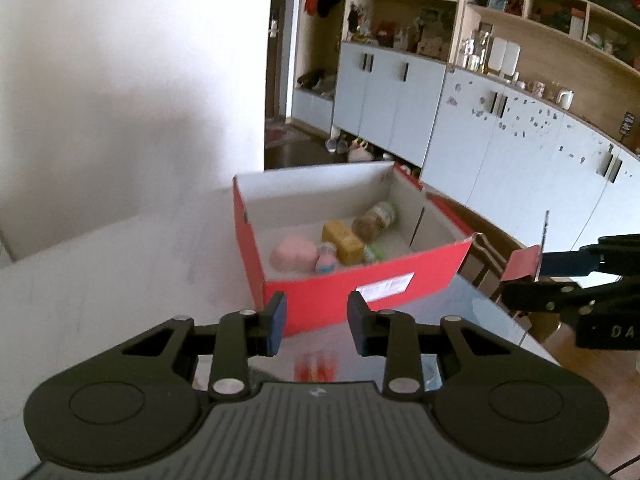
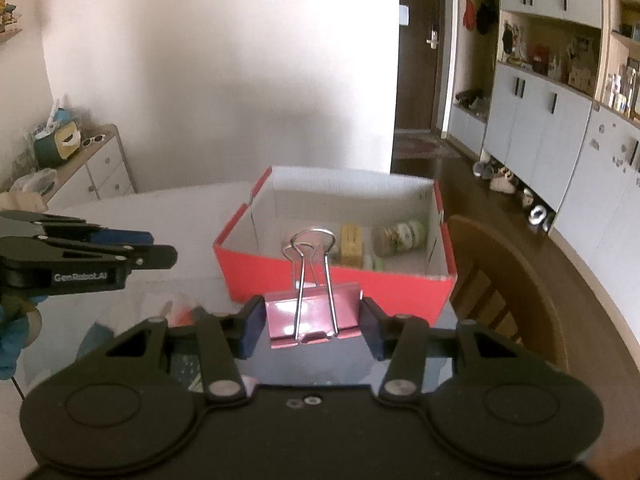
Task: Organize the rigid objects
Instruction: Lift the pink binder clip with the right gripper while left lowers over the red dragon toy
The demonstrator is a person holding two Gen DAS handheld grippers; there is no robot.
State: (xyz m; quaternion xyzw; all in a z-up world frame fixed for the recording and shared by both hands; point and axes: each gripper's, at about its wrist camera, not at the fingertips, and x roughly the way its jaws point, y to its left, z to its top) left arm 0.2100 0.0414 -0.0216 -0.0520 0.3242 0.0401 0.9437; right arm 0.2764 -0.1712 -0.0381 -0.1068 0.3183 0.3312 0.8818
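A red cardboard box (image 1: 340, 296) with a white inside stands on the table. It holds a pink soft item (image 1: 292, 254), a yellow block (image 1: 344, 242), a jar lying on its side (image 1: 376, 218) and a small pink bottle (image 1: 328, 260). My left gripper (image 1: 316, 320) is open and empty, just in front of the box's near wall. My right gripper (image 2: 312, 320) is shut on a large pink binder clip (image 2: 312, 314), held in front of the box (image 2: 340, 284). The clip also shows in the left wrist view (image 1: 522, 264).
A white table (image 1: 120, 280) carries the box. A wooden chair (image 2: 504, 292) stands right of the box. White cabinets (image 1: 520, 152) line the right wall. A small orange item (image 1: 316, 364) lies below my left gripper. A low drawer unit (image 2: 96, 168) stands at far left.
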